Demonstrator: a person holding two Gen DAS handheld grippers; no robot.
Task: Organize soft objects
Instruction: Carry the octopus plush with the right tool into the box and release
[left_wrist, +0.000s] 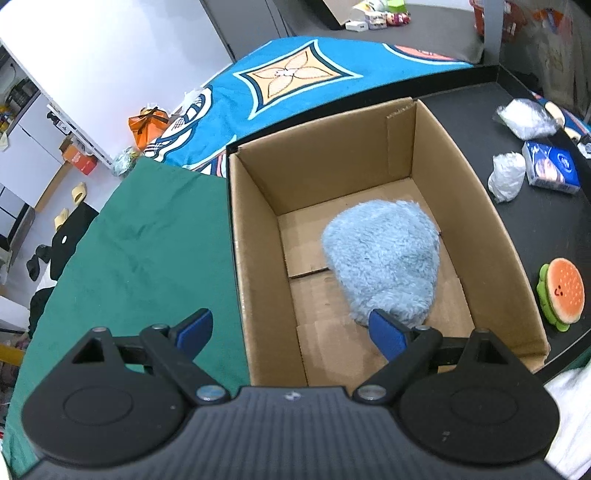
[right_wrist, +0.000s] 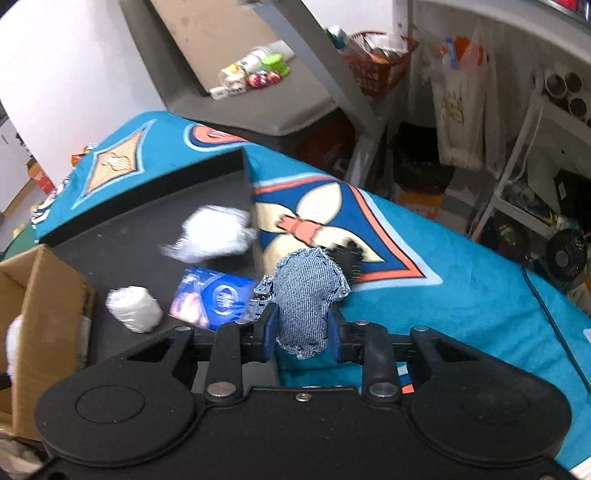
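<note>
A cardboard box (left_wrist: 258, 236) stands open on the black tray. A fluffy light-blue soft thing (left_wrist: 384, 262) lies on its floor at the right. My left gripper (left_wrist: 291, 332) is open and empty above the box's near left wall. My right gripper (right_wrist: 301, 330) is shut on a frayed denim soft piece (right_wrist: 306, 291) and holds it above the teal cloth, right of the black tray. A corner of the box (right_wrist: 40, 295) shows at the left of the right wrist view.
On the black tray (left_wrist: 546, 225) right of the box lie a burger plush (left_wrist: 563, 290), a blue tissue pack (left_wrist: 550, 168) (right_wrist: 212, 297), a small white bundle (left_wrist: 506, 177) (right_wrist: 135, 308) and a larger white bundle (left_wrist: 526, 118) (right_wrist: 212, 234). A green cloth (left_wrist: 147, 240) lies left; a teal patterned cloth (right_wrist: 461, 288) covers the table.
</note>
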